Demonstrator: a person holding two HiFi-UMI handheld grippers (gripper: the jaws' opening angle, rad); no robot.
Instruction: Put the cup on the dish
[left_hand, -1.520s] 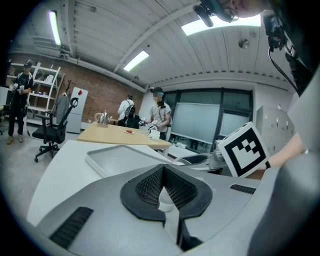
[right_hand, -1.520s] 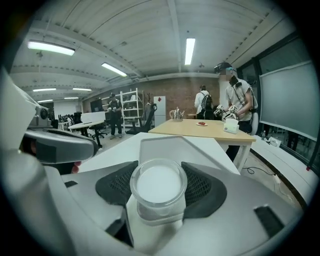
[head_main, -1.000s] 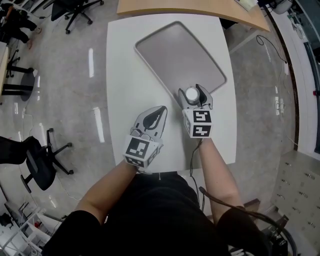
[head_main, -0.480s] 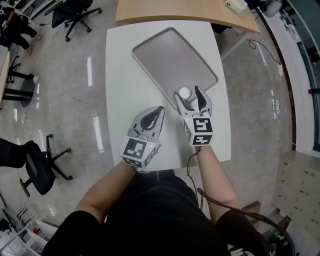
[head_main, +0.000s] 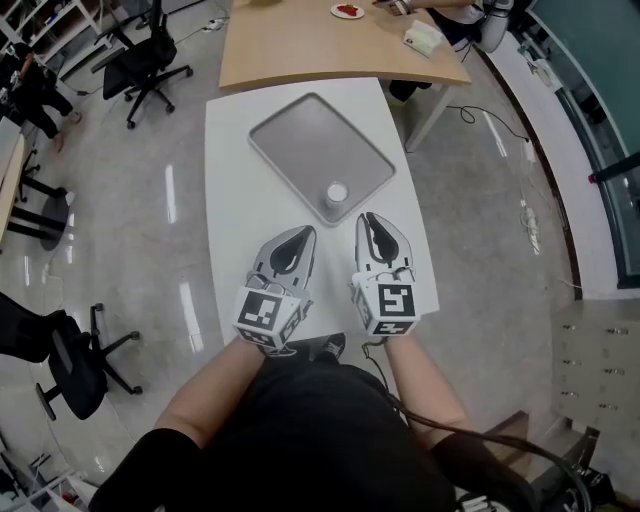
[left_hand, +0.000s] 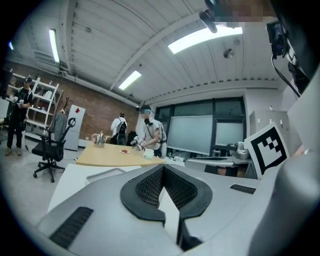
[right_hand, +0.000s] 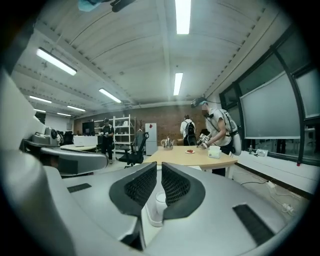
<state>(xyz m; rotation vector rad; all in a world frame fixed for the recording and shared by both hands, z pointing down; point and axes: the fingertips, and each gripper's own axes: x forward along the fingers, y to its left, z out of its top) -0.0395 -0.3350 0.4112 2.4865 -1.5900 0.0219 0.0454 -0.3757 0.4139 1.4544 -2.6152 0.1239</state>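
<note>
white cup (head_main: 336, 193) stood upright on grey tray (head_main: 300, 140), by its near corner, left gripper (head_main: 303, 232) held with jaws pressed together, empty, right gripper (head_main: 369, 217) jaws just drawn almost together, nothing gripped, both held apart from cup

Glossy grey floor (head_main: 120, 200), wooden table (head_main: 300, 45), black office chairs (head_main: 145, 55), seemingly brick wall (left_hand: 100, 112), ceiling strip lights (right_hand: 182, 15)
</note>
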